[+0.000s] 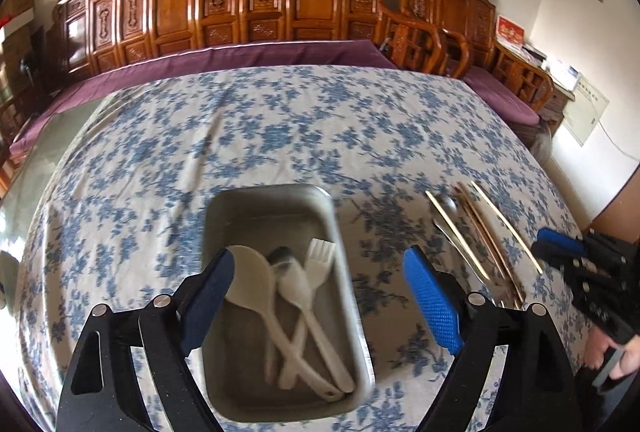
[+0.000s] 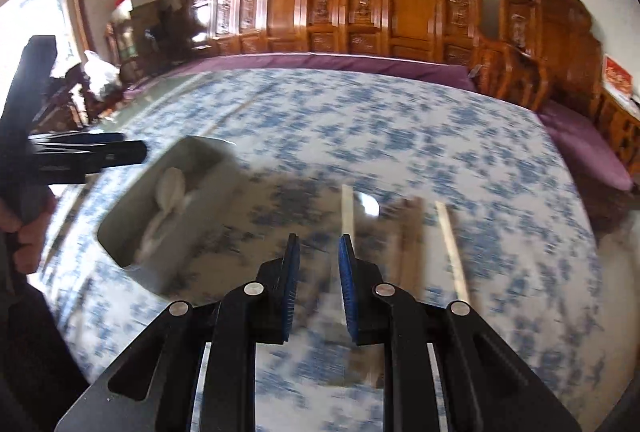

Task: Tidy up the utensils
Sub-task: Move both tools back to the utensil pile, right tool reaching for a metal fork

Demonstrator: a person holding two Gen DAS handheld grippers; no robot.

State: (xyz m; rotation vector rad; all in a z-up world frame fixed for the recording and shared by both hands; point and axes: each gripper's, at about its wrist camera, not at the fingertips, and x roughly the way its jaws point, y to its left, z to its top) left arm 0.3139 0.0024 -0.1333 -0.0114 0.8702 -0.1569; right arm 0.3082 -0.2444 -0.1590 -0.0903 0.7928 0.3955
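A metal tray lies on the floral tablecloth and holds white plastic spoons, a white fork and a metal spoon. My left gripper is wide open and empty just above the tray's near half. Right of the tray lie several chopsticks and a metal spoon. My right gripper is partly open and empty, hovering just short of the chopsticks; this view is blurred. The tray shows at its left. The right gripper also shows at the left view's right edge.
The table carries a blue floral cloth. A carved wooden bench with a purple cushion runs behind it. A person's hand holds the right gripper. The left gripper shows in the right wrist view.
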